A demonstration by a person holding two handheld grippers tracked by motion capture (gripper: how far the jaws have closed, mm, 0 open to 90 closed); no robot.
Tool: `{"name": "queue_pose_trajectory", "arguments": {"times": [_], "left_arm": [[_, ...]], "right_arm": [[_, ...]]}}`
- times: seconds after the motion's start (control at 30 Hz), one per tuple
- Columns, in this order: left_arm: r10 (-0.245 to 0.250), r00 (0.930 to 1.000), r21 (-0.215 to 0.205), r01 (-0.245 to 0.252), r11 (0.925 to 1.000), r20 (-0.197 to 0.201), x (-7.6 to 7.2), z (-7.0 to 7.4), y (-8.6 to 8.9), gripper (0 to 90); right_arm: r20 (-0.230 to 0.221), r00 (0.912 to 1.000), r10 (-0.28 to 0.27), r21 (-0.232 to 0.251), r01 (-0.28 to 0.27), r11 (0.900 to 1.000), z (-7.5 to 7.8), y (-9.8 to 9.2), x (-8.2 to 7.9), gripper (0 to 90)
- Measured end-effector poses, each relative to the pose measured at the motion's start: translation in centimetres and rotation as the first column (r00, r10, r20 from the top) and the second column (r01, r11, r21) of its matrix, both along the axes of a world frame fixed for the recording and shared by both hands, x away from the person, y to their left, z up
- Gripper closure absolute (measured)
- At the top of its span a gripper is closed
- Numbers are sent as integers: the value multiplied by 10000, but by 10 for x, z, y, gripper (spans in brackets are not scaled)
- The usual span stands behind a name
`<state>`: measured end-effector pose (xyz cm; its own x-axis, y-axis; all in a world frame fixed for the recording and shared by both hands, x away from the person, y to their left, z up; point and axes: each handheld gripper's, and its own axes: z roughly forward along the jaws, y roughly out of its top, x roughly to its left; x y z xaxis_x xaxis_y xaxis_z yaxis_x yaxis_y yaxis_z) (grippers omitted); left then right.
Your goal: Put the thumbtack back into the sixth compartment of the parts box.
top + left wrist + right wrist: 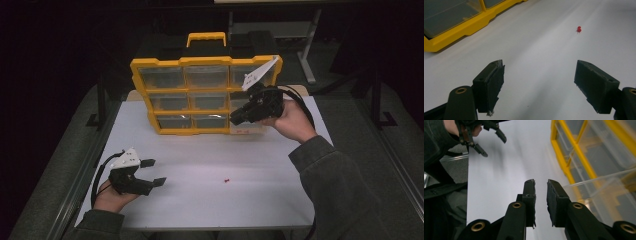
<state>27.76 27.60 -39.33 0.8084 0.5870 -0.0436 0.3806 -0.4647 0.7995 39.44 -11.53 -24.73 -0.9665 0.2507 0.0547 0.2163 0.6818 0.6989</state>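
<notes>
The yellow organizer case (206, 95) is propped upright at the far side of the white table (210, 200). The right gripper (235, 119) is held at the case's lower right corner, just beside a clear bin (599, 195); its jaws stand slightly apart with nothing between them. The left gripper (153, 172) is held well in front of the case, jaws wide apart and empty. A red pushpin (226, 180) lies on the table ahead of the left gripper, apart from it.

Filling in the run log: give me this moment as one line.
left gripper: open, empty | right gripper: slightly open, empty, at organizer case | red pushpin: loose on table
</notes>
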Motion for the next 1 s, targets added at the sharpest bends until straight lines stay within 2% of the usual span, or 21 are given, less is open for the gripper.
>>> {"name": "queue_pose_trajectory", "arguments": {"times": [0.07, 0.17, 0.43, 0.57, 0.7, 0.77, 0.87, 0.93, 1.0], "left_arm": [[-13, 10000, -2, 13, 10000, 30, 0, 1, 0, 233], [-15, 10000, 18, 15, 10000, -1, 0, 0, 0, 232], [-63, 10000, 68, 62, 10000, 67, 0, 1, 0, 233], [-71, 10000, 103, 71, 9999, 46, 0, 0, 0, 233], [10, 9999, -9, -10, 10000, 102, 0, 2, 1, 233], [-42, 9999, 82, 41, 10000, 141, 0, 2, 2, 233], [-35, 10000, 114, 34, 9999, 45, 0, 1, 1, 233], [-108, 9999, 198, 106, 9997, 80, 1, 1, 1, 233], [-59, 10000, 115, 59, 9999, 51, 0, 1, 1, 233]], "right_arm": [[31, 10000, 56, -141, -56, 9999, -5, 3, -4, 752], [52, 9992, 396, 48, -397, 9992, -9, 6, -11, 731], [-82, 9947, 1022, -51, -1023, 9947, -29, 19, -28, 719], [-282, 9946, 999, -93, -1002, 9949, -44, 22, -33, 719], [-327, 9951, 931, -210, -938, 9954, -59, 26, -37, 720], [-319, 9949, 955, -218, -962, 9951, -67, 28, -38, 719], [-449, 9939, 1008, -273, -1020, 9944, -79, 31, -42, 720], [-351, 9940, 1032, -388, -1045, 9938, -88, 33, -44, 723], [-509, 9937, 1000, -497, -1025, 9935, -100, 35, -46, 724]]}}
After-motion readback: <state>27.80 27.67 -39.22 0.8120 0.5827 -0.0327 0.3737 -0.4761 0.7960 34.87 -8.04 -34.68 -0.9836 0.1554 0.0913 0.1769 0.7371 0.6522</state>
